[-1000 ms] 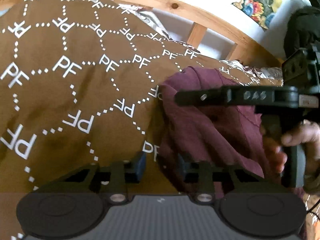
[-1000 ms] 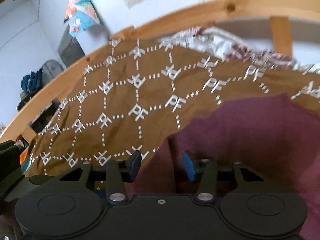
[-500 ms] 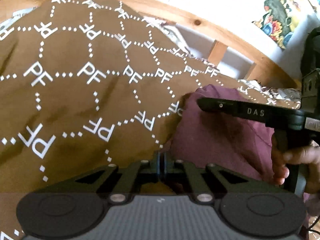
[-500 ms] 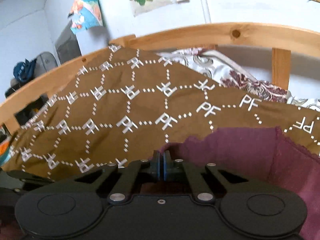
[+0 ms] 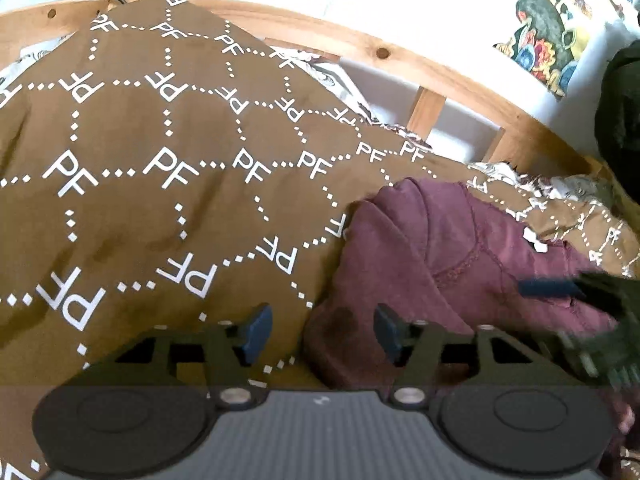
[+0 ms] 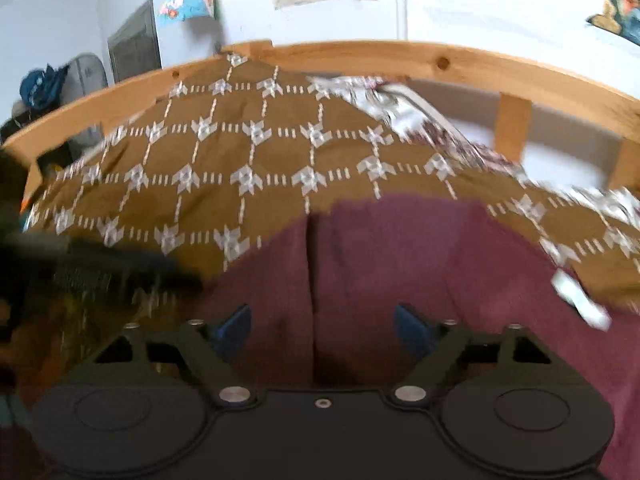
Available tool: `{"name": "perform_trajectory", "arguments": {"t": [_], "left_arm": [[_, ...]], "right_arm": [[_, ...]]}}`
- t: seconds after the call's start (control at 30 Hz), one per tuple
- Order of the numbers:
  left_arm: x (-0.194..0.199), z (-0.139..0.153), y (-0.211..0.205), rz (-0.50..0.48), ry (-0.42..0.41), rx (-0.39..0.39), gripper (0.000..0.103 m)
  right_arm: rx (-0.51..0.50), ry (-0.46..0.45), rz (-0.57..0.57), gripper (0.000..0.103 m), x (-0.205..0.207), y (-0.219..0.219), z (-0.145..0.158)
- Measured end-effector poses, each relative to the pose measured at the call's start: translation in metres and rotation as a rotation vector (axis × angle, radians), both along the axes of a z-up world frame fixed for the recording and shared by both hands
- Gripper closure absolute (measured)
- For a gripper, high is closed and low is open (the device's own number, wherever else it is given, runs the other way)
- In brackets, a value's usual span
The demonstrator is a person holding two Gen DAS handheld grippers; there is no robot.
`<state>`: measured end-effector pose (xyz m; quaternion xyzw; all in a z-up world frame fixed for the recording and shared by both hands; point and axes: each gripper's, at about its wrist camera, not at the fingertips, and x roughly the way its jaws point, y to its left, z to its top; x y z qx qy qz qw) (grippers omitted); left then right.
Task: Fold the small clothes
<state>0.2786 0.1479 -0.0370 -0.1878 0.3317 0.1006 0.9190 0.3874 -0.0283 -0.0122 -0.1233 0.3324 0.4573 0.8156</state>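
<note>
A bed with a curved wooden frame (image 5: 400,60) carries everything. A brown blanket (image 5: 160,200) printed with white "PF" letters covers it. A maroon garment (image 5: 460,260) lies on the blanket, on the side away from the frame's rail.

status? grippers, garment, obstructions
Left gripper open, right gripper open. Maroon garment released, lying on brown blanket. Nothing in the way.

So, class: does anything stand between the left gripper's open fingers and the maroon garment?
Nothing visible does. The left gripper is open right over the maroon garment on the brown PF bedspread; the right gripper hovers further right.
</note>
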Motion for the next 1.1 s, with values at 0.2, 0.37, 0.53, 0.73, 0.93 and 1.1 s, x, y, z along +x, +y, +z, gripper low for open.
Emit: {"name": "perform_trajectory", "arguments": {"t": [0.2,0.37,0.53,0.73,0.93,1.1], "left_arm": [[0.019,-0.012,-0.019,0.027,0.152,0.151,0.034],[0.018,-0.011,-0.027,0.035,0.172,0.187,0.031],[-0.001,0.0,-0.027,0.048,0.134,0.126,0.018],[-0.039,0.019,-0.042,-0.028,0.051,0.129,0.011],[-0.065,0.033,-0.085,-0.149,0.032,0.195,0.008],[-0.085,0.031,-0.116,-0.194,0.044,0.293,0.003]], "right_arm": [[-0.211,-0.098,-0.008,0.009,-0.056,-0.043,-0.023],[-0.257,-0.163,-0.104,0.001,-0.086,-0.08,-0.036],[-0.184,-0.127,-0.221,0.001,-0.102,-0.12,-0.026],[-0.173,-0.127,-0.301,0.001,-0.126,-0.153,-0.018],[-0.169,-0.072,-0.377,0.001,-0.149,-0.176,-0.024],[-0.184,-0.044,-0.444,0.001,-0.165,-0.184,-0.031]]}}
